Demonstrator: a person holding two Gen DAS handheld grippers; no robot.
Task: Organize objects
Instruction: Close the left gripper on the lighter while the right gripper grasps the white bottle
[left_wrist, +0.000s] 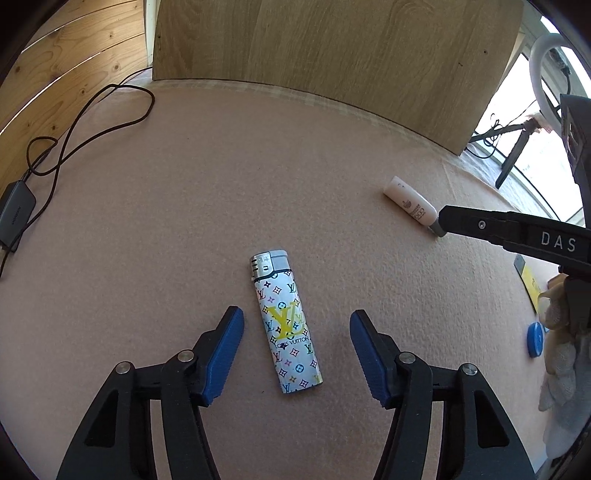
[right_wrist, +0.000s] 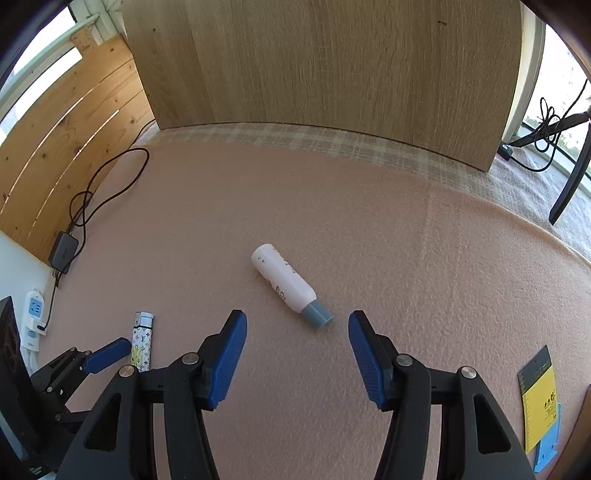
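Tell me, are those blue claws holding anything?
Nothing. The left gripper is open around the lighter; the right gripper is open near the bottle.

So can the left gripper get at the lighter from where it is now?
Probably yes. The left gripper is open, with the lighter lying flat on the mat between its jaws, roughly in line with them. Nothing lies beside it; the bottle is well off to the right.

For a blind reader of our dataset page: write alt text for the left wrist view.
The open left gripper hovers with a patterned white lighter lying between its blue fingers on a pink felt mat. To the right, the right gripper reaches toward a small white bottle lying on its side.
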